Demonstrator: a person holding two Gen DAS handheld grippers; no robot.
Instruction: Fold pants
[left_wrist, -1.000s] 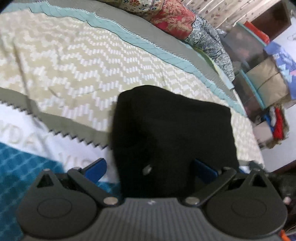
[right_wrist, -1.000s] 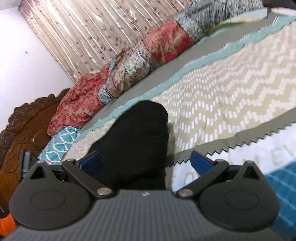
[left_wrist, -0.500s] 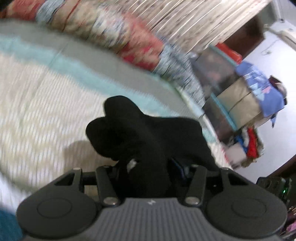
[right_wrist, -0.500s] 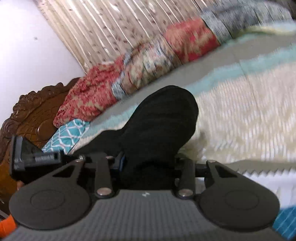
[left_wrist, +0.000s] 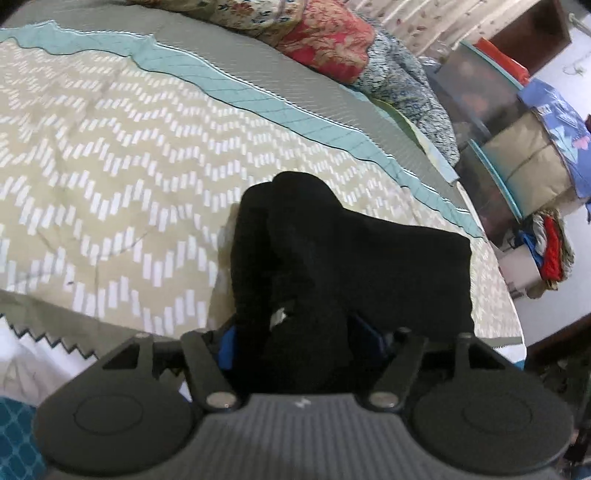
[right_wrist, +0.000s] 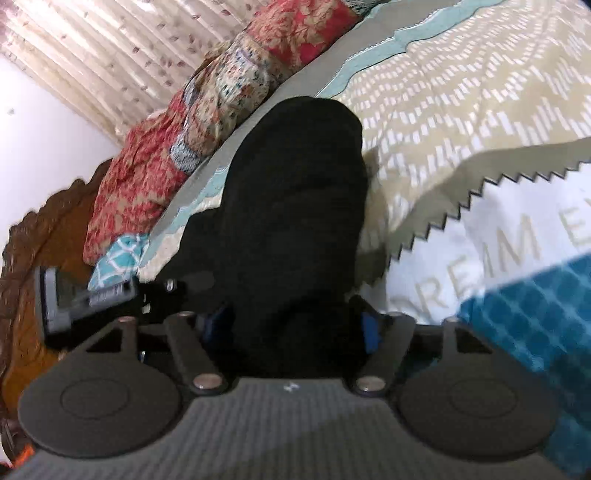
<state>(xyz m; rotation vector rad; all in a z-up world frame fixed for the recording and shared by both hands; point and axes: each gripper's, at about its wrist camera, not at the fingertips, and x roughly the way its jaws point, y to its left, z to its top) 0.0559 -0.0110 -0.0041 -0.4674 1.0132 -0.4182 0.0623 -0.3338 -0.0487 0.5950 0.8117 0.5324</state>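
Pants: black pants (left_wrist: 332, 266), bunched in a soft heap on the bedspread (left_wrist: 110, 166), on its tan zigzag band, nearer than the row of pillows (left_wrist: 325, 40).
Left tool: left tool (left_wrist: 301, 341) has cloth mounded between its blue pads; jaws have just been opening, and whether the pads press the cloth cannot be told.
Right tool: right tool (right_wrist: 291, 328) likewise straddles a raised fold of the pants (right_wrist: 291, 206); jaws have just been opening, grip also unclear.
Feel: likely light, limp and thick, with no stiffness; it should sag and drape from any pinch and is not fragile.
Slip risk: a bulky wad may slide out of a loose clamp.
Where to hold: best at a hem or waistband edge, one tool per corner, on a thin layer rather than the heap.
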